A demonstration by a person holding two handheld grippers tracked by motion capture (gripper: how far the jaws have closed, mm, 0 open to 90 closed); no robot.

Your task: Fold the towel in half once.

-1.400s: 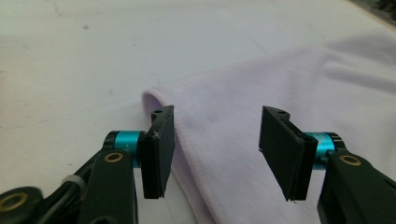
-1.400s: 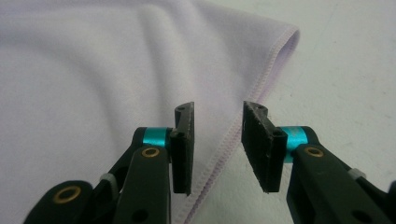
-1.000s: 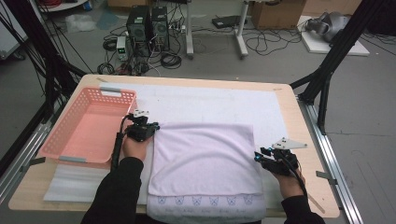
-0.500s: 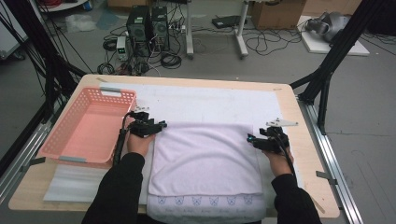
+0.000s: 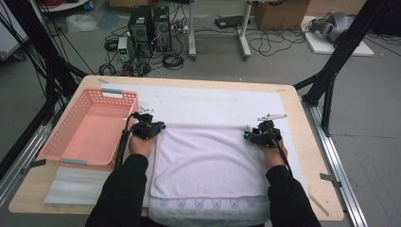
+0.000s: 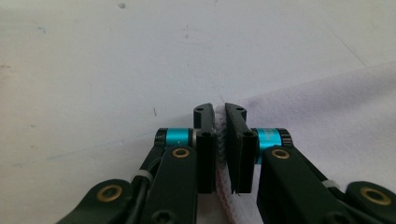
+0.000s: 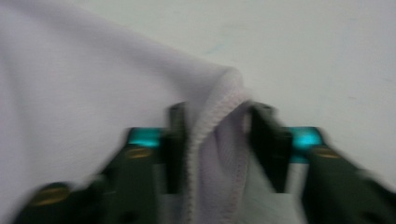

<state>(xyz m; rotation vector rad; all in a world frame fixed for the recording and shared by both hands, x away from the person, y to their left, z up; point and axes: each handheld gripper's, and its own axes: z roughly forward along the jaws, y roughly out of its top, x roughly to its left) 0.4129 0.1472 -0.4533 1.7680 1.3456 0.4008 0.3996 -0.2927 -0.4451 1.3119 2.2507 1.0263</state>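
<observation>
**Both far corners of the towel taken, the right one not yet firm**

You have the white towel (image 5: 208, 165) spread on the table (image 5: 302, 113), its printed border hanging toward you over the near edge and its far edge lying straight between your two grippers. The pink basket (image 5: 90, 137) stands just to the left of it, close beside your left hand.

The biggest risk is an uneven lift. If you raise both hands now and the right corner pulls free, the towel will swing from the left corner alone and may drag across the basket rim. A smaller one: the right pinch sits on the bunched hem only, so a sharp tug could strip the cloth out.

Your left gripper (image 6: 219, 140) has just been closing and its jaws now stand nearly together, clamped on the far left corner, with the hem squeezed between the pads. Your right gripper (image 7: 217, 144) has also just been closing; its jaws stand wider, with the folded far right corner between them, but the blur keeps you from telling whether the pads already press on it.
</observation>
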